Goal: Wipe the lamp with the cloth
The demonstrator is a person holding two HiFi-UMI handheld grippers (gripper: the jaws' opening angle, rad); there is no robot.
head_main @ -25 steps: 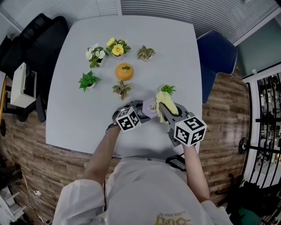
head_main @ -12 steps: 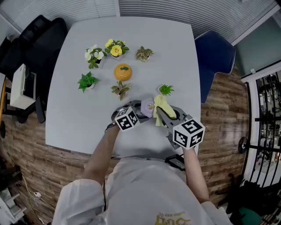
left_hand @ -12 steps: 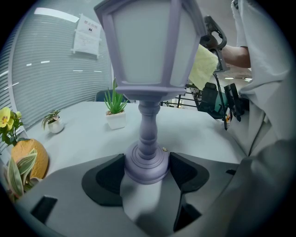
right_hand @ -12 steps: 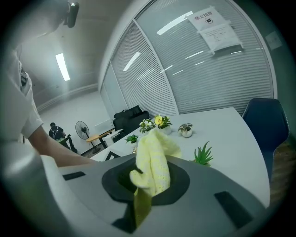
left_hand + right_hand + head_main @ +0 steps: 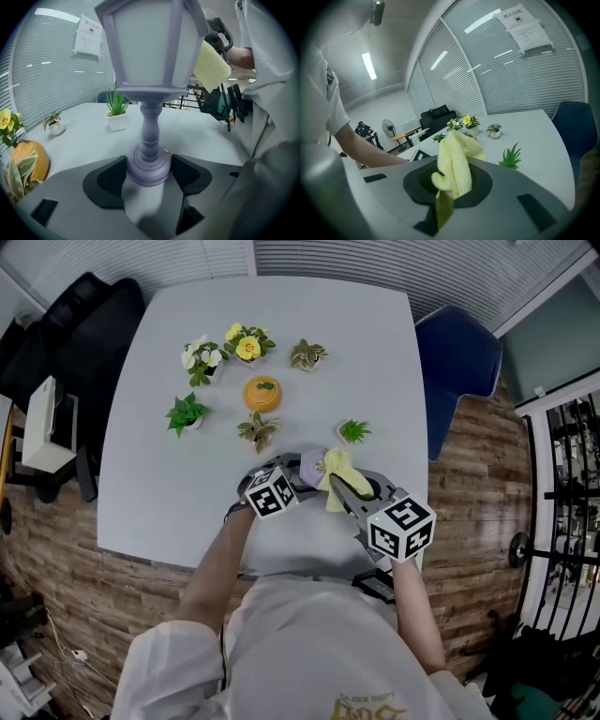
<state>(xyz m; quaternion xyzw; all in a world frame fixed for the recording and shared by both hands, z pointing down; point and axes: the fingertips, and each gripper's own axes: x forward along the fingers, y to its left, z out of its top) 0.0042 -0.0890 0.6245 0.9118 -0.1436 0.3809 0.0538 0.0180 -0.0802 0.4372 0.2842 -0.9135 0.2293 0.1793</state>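
Nearest to us, both our arms reach out over the near edge of the white table. The left gripper has its 2 jaws clamped on the round foot of the purple lamp, 1 black pad on each side of it. The lamp stands upright on the table, near the near edge and a little right of the middle. The right gripper has its jaws shut on a yellow cloth, which bunches up out of them and hangs a little below. In the left gripper view the cloth lies against the right side of the lamp's shade, high up.

Just beyond the lamp, to the right, stands a small spiky green plant in a white pot. Left of it stands a plant with striped leaves, and beyond that an orange pumpkin. Farther left stands a leafy green plant. At the far end of the group are 3 more pots: white flowers, yellow flowers and a small pale plant.

A blue chair stands at the table's right side, and a black chair at its far left.
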